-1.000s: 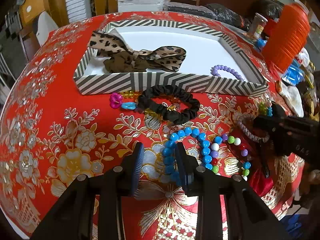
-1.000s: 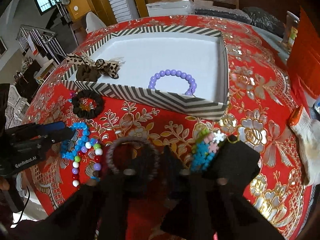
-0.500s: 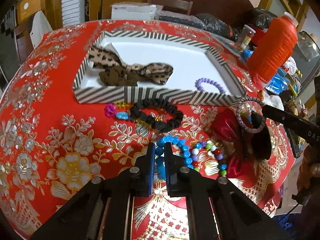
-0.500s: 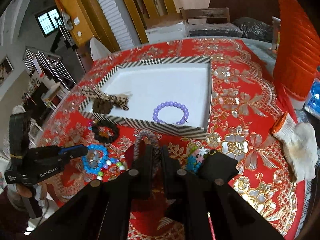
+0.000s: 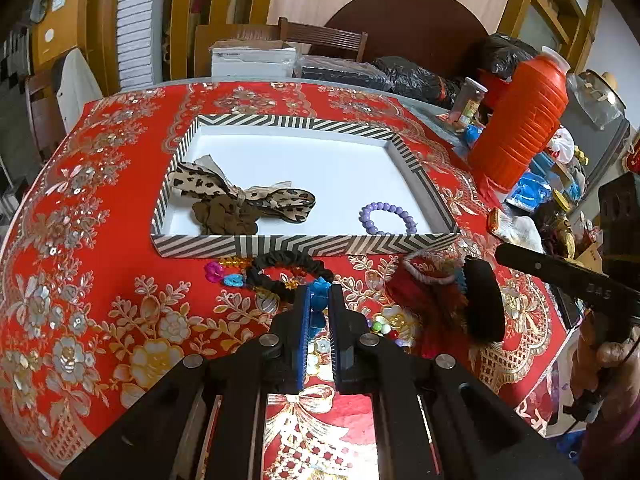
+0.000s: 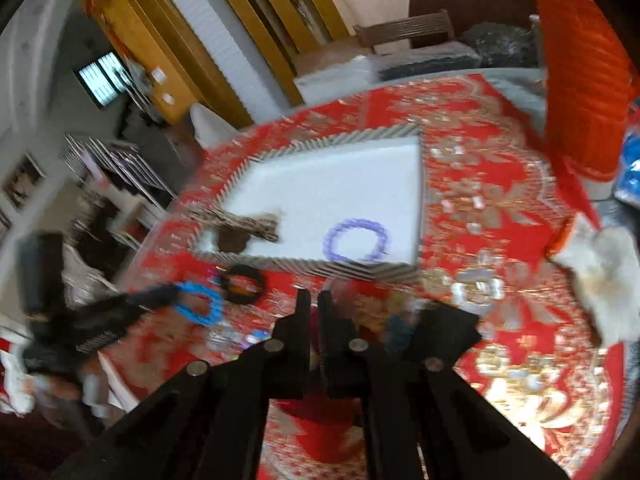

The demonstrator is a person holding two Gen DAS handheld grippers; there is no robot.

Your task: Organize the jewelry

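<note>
A striped tray [image 5: 304,246] with a white floor holds a leopard bow scrunchie [image 5: 240,204] and a purple bead bracelet [image 5: 386,218]. My left gripper [image 5: 319,300] is shut on the blue bead bracelet [image 5: 319,304] and holds it above the red cloth; the right wrist view shows it hanging as a blue loop [image 6: 200,306]. My right gripper [image 6: 314,300] is shut on a grey-pink coil hair tie [image 5: 430,270], lifted just in front of the tray's near right corner [image 6: 416,272]. A black scrunchie [image 5: 288,276] and coloured bead pieces [image 5: 224,274] lie before the tray.
A tall orange jug [image 5: 524,120] stands right of the tray, with a jar [image 5: 470,104] and blue bags behind it. A white glove [image 6: 600,272] lies at the right. A multicoloured bead bracelet [image 5: 382,326] lies near the left fingers. A black pouch [image 6: 444,328] sits by the right gripper.
My left gripper has shut on the blue bracelet and lifted it off the cloth. My right gripper has shut on the coil hair tie and raised it toward the tray.
</note>
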